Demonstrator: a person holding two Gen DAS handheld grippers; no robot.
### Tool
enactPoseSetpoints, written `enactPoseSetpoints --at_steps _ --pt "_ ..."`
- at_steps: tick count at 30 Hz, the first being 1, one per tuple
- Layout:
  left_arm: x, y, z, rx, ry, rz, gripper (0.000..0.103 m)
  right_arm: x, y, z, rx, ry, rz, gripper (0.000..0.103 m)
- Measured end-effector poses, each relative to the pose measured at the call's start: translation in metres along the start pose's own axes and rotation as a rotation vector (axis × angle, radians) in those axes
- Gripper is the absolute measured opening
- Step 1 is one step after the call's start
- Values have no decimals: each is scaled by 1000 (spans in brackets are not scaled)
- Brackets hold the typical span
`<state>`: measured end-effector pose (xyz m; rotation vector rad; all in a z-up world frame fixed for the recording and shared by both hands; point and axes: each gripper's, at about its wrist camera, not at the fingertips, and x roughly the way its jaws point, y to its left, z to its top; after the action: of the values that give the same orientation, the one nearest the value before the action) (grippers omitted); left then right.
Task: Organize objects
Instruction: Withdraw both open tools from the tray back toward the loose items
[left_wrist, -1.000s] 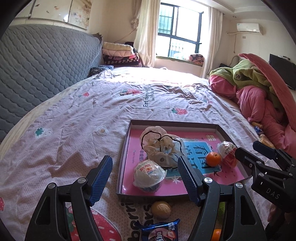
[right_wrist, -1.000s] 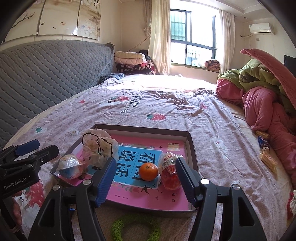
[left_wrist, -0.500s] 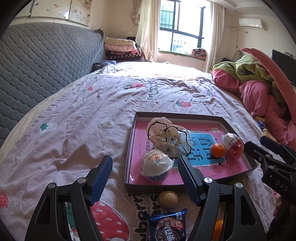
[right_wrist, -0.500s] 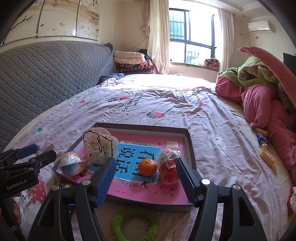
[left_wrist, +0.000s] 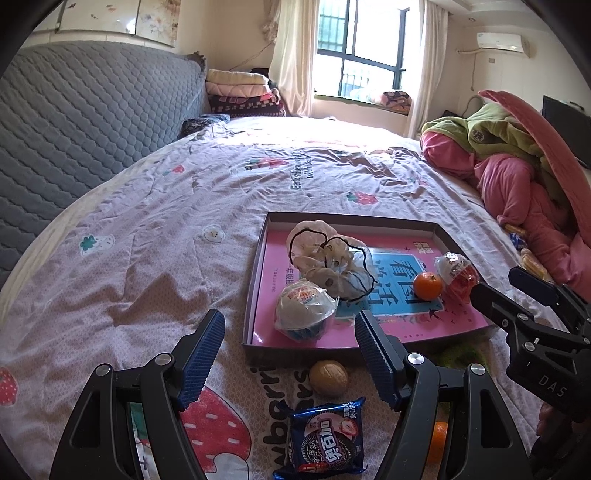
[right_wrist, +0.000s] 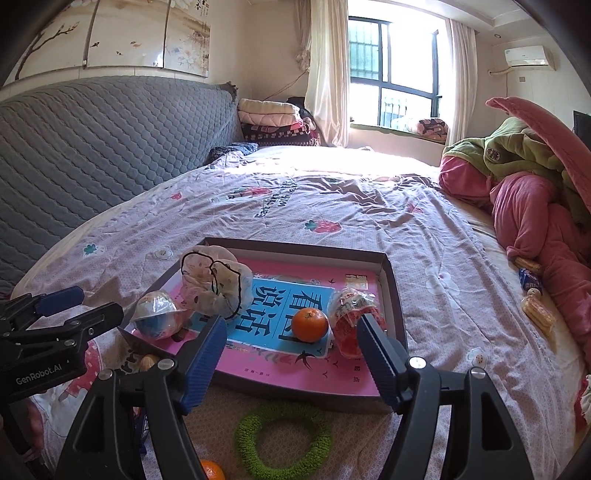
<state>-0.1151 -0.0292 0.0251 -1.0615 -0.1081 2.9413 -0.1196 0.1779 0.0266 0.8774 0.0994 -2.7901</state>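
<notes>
The bed (left_wrist: 155, 236) carries a shallow tray (left_wrist: 258, 280) near its front edge, already holding a scrunchie bundle (left_wrist: 328, 258), a wrapped cup (left_wrist: 303, 310), an orange (right_wrist: 309, 325) and a red packet (right_wrist: 351, 317). Outside the tray's front edge lie a green ring (right_wrist: 284, 439), a cookie pack (left_wrist: 325, 443) and a walnut (left_wrist: 328, 377). The left claw (left_wrist: 290, 356) hangs wide and empty. The right claw (right_wrist: 291, 360) has just been opening, nothing between its jaws. Judging by this, the step is choosing the next loose item; the ring calls for a downward reach.

Two close wrist views, angled down, side by side, sharing the tray (left_wrist: 255, 291).
</notes>
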Motion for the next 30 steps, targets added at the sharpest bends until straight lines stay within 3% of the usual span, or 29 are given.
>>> enactPoseSetpoints --at_steps 30 --pt "-3 -6 -27 30 70 -22 75 -15 -10 -24 -28 30 40 78"
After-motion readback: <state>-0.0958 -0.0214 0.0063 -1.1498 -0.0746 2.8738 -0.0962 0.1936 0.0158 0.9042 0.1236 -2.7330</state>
